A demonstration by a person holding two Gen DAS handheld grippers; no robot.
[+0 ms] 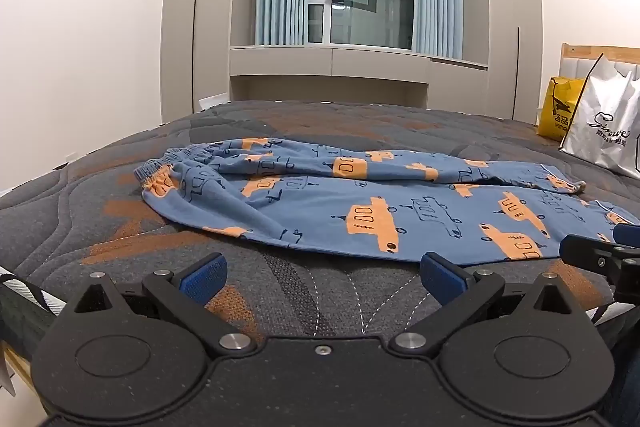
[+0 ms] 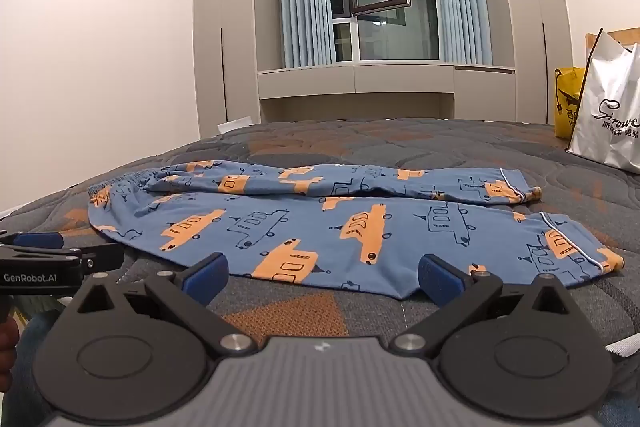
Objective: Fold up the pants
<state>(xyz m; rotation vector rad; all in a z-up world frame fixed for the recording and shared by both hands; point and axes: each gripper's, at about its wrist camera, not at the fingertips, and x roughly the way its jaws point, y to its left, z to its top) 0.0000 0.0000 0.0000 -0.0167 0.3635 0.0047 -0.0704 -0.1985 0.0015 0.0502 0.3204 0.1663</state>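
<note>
Blue pants with orange car prints lie flat on the bed, waistband to the left, leg cuffs to the right. They also show in the right wrist view. My left gripper is open and empty, just short of the pants' near edge. My right gripper is open and empty, its fingertips at the near leg's edge. The right gripper's tip shows at the left wrist view's right edge. The left gripper shows at the right wrist view's left edge.
The grey and orange quilted bed cover spreads all around the pants. A white shopping bag and a yellow bag stand at the far right by the headboard. A window and cabinets are behind the bed.
</note>
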